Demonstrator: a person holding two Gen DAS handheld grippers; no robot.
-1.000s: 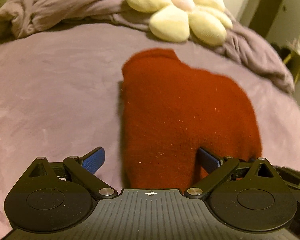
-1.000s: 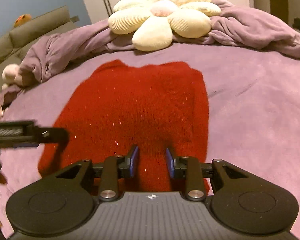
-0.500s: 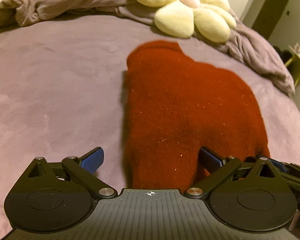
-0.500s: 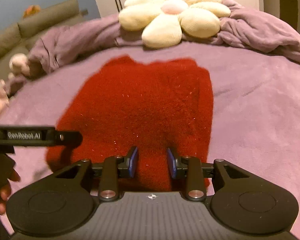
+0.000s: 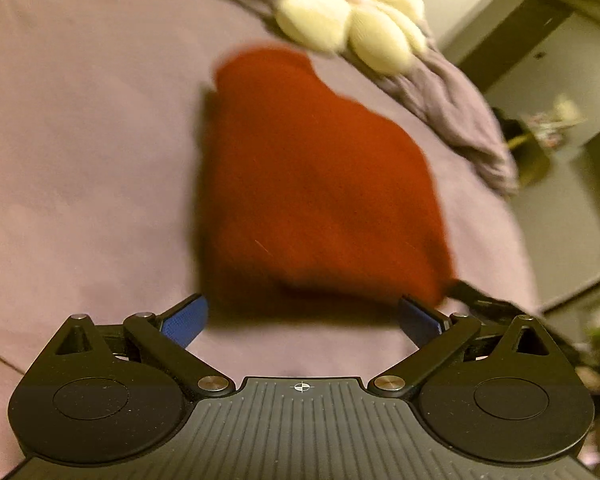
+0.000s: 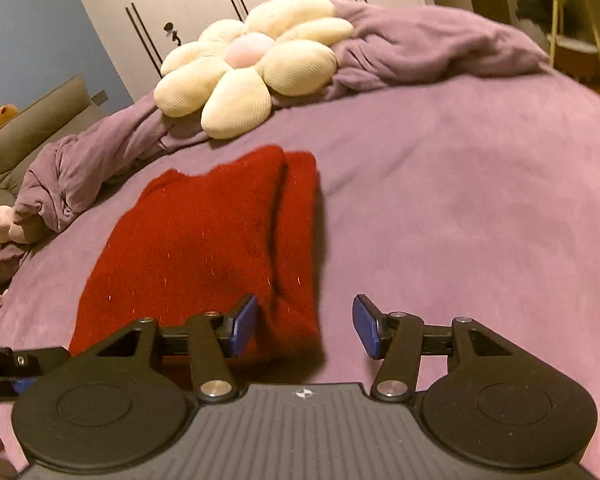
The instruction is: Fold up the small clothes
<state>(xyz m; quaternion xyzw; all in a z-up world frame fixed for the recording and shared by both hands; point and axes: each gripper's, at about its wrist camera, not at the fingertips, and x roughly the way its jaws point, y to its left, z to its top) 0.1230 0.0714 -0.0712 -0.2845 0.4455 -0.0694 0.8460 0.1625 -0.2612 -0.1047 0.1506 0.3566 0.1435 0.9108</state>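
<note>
Two grippers are seen. The left gripper (image 5: 303,316) is spread wide and holds nothing, just short of the near edge of one red knitted garment (image 5: 308,184). The right gripper (image 6: 304,326) is opening; the garment's near corner lies between its pads, unpinched. The garment lies folded mid-bed (image 6: 460,184), before one flower cushion (image 6: 252,60).

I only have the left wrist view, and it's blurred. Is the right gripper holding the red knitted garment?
Observer: No. The right gripper has jaws opening; the near corner of the red knitted garment lies between them, unpressed.
Operator: Is it folded?
Observer: Yes, a doubled layer shows along its right edge.
Operator: Anything near its left side?
Observer: A small pale plush toy by the crumpled purple blanket, apart from the garment.
</note>
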